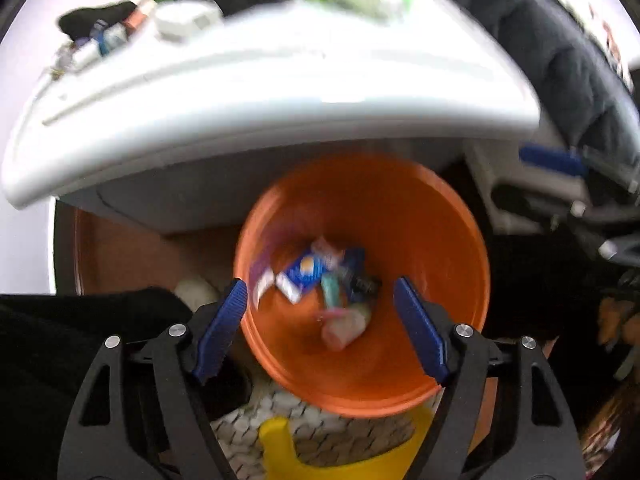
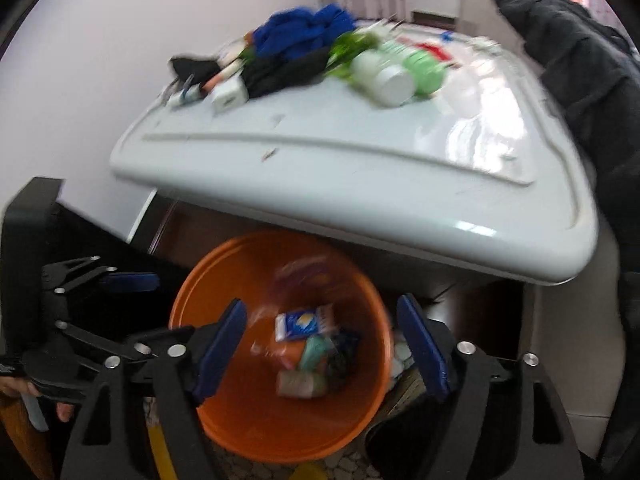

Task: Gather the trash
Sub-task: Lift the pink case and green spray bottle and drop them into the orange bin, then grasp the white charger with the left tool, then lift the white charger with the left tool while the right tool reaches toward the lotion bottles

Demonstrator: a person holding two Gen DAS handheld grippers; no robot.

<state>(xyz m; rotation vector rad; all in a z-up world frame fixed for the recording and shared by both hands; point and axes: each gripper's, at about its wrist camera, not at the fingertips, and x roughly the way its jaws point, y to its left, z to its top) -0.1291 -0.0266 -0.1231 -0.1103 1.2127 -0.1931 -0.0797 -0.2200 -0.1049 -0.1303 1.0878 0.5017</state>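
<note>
**Both grippers open and empty above the orange bin**

The left gripper [image 1: 320, 300] hangs with its blue pads [image 1: 224, 326] spread wide, nothing between them, over the mouth of one orange bin [image 1: 448, 248]. The right gripper [image 2: 322, 326] stands just as wide and empty above the same bin [image 2: 200, 280]. The trash [image 1: 320, 280] lies at the bin's bottom: a blue-and-white packet, a teal piece, a pale roll and dark scraps, too blurred to count exactly.

Only the right wrist view shows the other gripper [image 2: 120, 280], beside the bin's left rim, with fingertips of the hand [image 2: 60, 410] holding it. Only the left wrist view shows a yellow object [image 1: 340, 452] under the bin's near edge.

Beyond the bin, one white table [image 2: 360, 184] carries blue cloth [image 2: 304, 32], black cloth, a white jar [image 2: 388, 78] and a green bottle [image 2: 426, 70]. A dark jacket [image 2: 580, 60] hangs at right.
</note>
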